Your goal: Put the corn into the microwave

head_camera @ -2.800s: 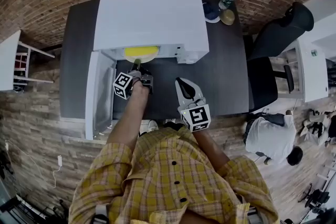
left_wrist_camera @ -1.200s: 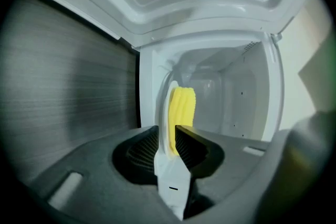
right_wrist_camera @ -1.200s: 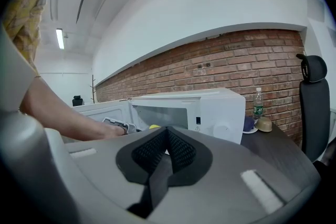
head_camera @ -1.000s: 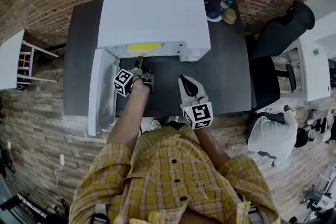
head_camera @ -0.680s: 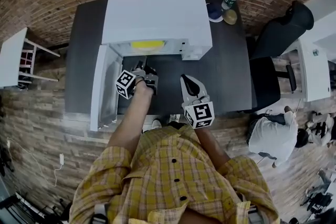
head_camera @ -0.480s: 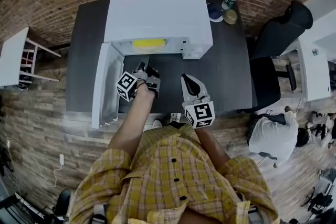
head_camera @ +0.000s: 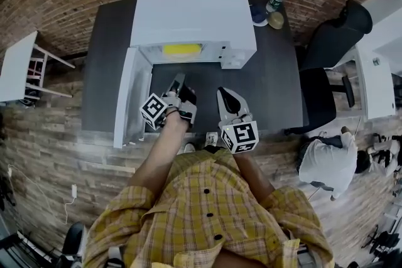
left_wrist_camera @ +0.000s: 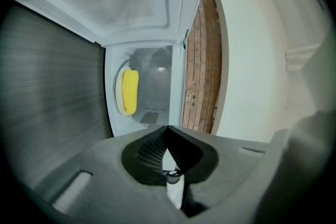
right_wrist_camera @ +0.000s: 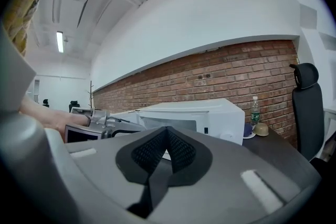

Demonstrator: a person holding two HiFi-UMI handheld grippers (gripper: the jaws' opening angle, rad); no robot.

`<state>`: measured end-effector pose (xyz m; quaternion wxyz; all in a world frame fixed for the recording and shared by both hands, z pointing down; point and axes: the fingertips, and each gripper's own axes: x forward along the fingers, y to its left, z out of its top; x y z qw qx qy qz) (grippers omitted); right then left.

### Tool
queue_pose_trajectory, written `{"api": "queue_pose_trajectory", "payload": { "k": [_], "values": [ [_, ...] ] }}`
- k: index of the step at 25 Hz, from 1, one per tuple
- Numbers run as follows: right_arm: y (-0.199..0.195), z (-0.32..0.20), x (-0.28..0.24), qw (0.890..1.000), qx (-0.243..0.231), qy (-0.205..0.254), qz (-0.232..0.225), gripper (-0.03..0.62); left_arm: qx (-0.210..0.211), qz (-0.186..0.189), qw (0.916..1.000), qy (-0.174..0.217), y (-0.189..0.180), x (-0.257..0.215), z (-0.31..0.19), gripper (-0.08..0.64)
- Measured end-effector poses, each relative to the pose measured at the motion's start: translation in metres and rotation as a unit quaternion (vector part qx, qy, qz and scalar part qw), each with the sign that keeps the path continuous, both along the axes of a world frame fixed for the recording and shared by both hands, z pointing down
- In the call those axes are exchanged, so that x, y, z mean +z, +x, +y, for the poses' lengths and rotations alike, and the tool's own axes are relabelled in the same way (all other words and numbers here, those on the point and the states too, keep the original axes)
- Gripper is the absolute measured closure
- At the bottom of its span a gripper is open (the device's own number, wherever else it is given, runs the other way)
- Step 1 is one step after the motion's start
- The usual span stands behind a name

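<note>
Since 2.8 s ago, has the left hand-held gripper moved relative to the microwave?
Yes. The left hand-held gripper has backed away from the open front of the microwave, toward the person; the corn lies inside.

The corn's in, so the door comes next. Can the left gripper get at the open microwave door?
Probably yes: the left gripper hangs empty, jaws shut, just beside the open door, with nothing visible between them.
</note>
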<state>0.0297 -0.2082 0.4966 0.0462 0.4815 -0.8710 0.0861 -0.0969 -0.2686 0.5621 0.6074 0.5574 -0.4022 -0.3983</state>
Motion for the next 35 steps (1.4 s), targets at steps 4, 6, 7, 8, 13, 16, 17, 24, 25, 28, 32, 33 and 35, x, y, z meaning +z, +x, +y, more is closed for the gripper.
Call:
{"api": "queue_pose_trajectory", "payload": {
  "k": [4,6,7,8,13,16,17,24,25,28,32,33,35],
  "values": [
    [-0.003,0.002,-0.006,1.0,0.001,0.006,-0.005,0.594,0.022,-0.021,0.9986,0.044,0.008,-0.024,0.011,0.561],
    [-0.003,0.003,-0.009,1.0,0.003,0.009,-0.007,0.594,0.04,-0.04,0.9958,0.073,0.013,-0.036,0.016,0.56],
    [-0.003,0.003,-0.01,1.0,0.004,0.01,-0.009,0.594,0.049,-0.06,0.9937,0.081,0.014,-0.038,0.019,0.561],
    [-0.003,0.003,-0.012,1.0,0.004,0.011,-0.009,0.594,0.056,-0.083,0.9913,0.085,0.015,-0.037,0.022,0.561],
    [-0.003,0.006,-0.017,1.0,0.001,0.014,-0.013,0.594,0.074,-0.19,0.9738,0.1,0.011,-0.039,0.038,0.563],
    [-0.004,0.009,-0.019,1.0,-0.002,0.014,-0.018,0.594,0.083,-0.224,0.9622,0.13,0.017,-0.05,0.045,0.565],
    [-0.004,0.01,-0.02,1.0,-0.003,0.014,-0.02,0.594,0.083,-0.239,0.9574,0.139,0.017,-0.053,0.047,0.565],
    [-0.006,0.016,-0.021,0.999,-0.009,0.014,-0.032,0.594,0.08,-0.329,0.9268,0.162,0.018,-0.067,0.058,0.565],
    [-0.005,0.016,-0.02,0.999,-0.008,0.012,-0.034,0.594,0.081,-0.343,0.9217,0.162,0.019,-0.067,0.059,0.565],
    [-0.002,0.018,-0.016,0.999,-0.004,0.01,-0.035,0.594,0.091,-0.394,0.8981,0.173,0.022,-0.069,0.064,0.565],
    [-0.002,0.021,-0.017,0.999,-0.002,0.011,-0.035,0.594,0.103,-0.454,0.8637,0.193,0.026,-0.072,0.073,0.565],
    [-0.003,0.021,-0.017,0.999,-0.002,0.011,-0.034,0.594,0.104,-0.464,0.8573,0.197,0.027,-0.073,0.074,0.565],
    [-0.002,0.023,-0.016,0.999,-0.001,0.01,-0.034,0.594,0.106,-0.483,0.8447,0.204,0.03,-0.074,0.077,0.565]
  ]
}}
